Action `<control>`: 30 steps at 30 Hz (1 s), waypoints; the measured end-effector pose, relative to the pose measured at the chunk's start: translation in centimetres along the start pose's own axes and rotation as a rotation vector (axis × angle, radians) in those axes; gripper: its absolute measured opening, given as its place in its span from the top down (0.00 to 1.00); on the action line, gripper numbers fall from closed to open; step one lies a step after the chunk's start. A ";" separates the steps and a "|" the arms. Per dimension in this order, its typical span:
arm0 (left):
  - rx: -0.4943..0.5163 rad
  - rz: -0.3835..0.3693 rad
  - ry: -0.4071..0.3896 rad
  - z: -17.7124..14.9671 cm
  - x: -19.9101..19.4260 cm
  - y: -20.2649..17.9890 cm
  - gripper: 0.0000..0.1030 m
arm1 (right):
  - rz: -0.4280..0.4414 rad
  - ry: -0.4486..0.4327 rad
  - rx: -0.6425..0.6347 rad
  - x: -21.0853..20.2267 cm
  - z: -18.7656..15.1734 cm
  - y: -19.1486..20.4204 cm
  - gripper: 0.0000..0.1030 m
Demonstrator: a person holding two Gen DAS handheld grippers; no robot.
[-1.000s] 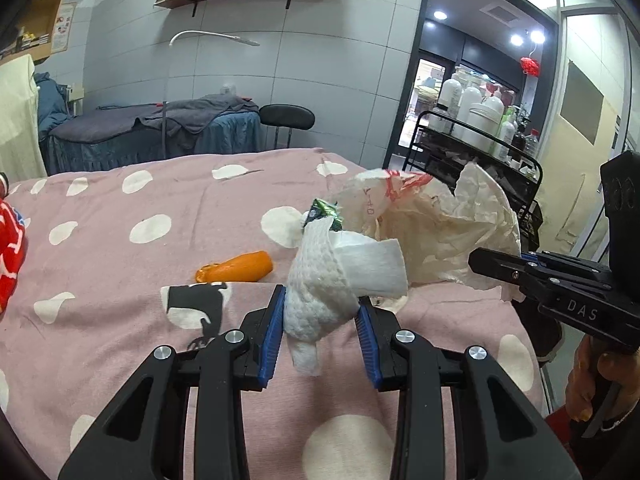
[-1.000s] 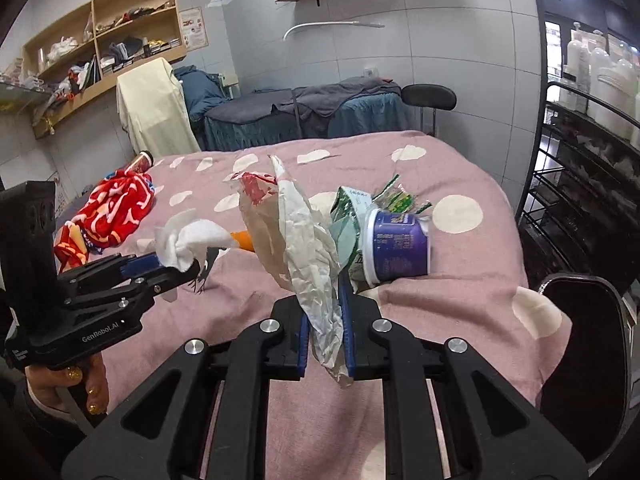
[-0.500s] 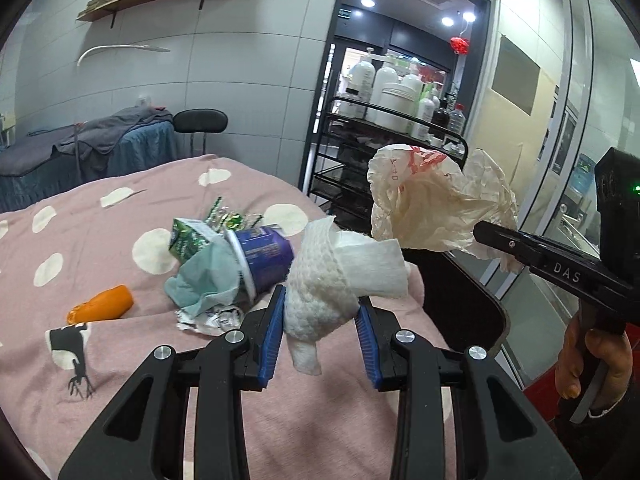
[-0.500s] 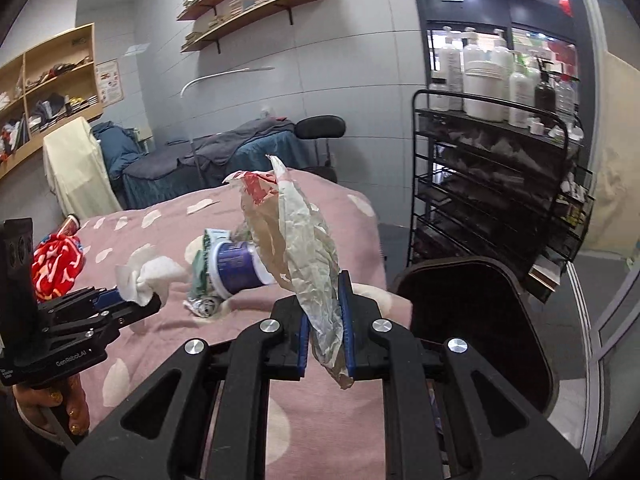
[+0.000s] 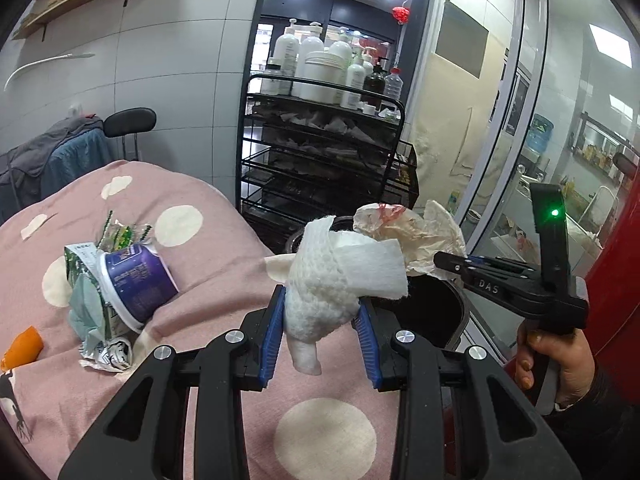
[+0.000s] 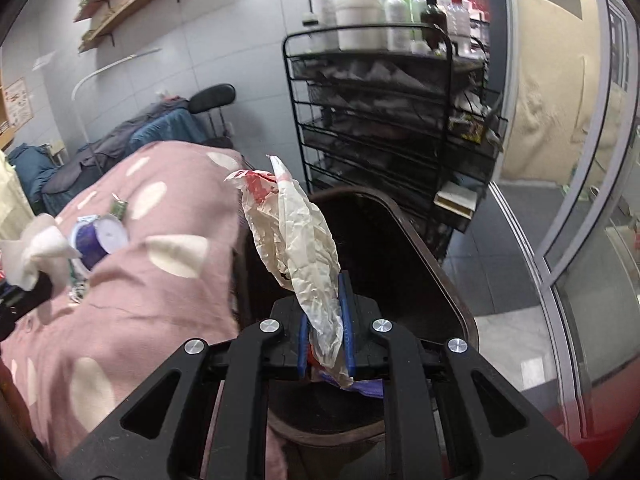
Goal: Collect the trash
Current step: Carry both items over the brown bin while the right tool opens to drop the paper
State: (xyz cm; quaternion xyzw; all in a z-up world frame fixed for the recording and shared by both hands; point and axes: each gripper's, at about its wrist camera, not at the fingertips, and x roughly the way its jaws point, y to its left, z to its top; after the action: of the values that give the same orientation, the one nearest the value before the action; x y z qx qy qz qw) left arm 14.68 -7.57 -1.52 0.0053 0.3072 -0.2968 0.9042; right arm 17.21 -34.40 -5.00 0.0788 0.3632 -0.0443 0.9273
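Now left gripper (image 5: 320, 320) jaws clamp tissue wad (image 5: 336, 280); right gripper (image 6: 325, 328) jaws pinch crumpled wrapper (image 6: 300, 240).

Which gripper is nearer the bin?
Right. The right gripper, shut on a wrapper, is above the bin; the left gripper, holding a tissue, is over the bed beside it.

Two close wrist fisheyes along their tongs, angled down, sharing pink bed (image 5: 208, 216) and bin (image 6: 440, 280).
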 end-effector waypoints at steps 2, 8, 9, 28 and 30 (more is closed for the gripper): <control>0.010 -0.011 0.012 0.1 0.6 -0.5 0.67 | -0.011 0.026 0.003 1.3 -0.5 -0.6 0.86; 0.029 -0.039 0.042 0.1 2.0 -1.8 0.67 | -0.035 0.138 0.023 5.9 -1.9 -1.7 0.86; 0.034 -0.044 0.048 0.1 2.3 -2.0 0.67 | -0.037 0.154 0.029 6.6 -2.1 -1.9 0.86; 0.049 -0.125 0.141 0.8 6.4 -4.4 0.67 | -0.025 0.096 0.123 5.7 -3.7 -3.1 0.17; 0.048 -0.133 0.152 1.0 7.1 -4.7 0.67 | -0.024 0.079 0.127 4.6 -3.7 -3.3 0.16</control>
State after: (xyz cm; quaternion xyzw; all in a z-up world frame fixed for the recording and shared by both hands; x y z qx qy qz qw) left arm 17.20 -15.44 -3.86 0.0292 0.3674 -0.3622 0.8561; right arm 17.62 -37.08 -11.22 0.1347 0.3967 -0.0753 0.9049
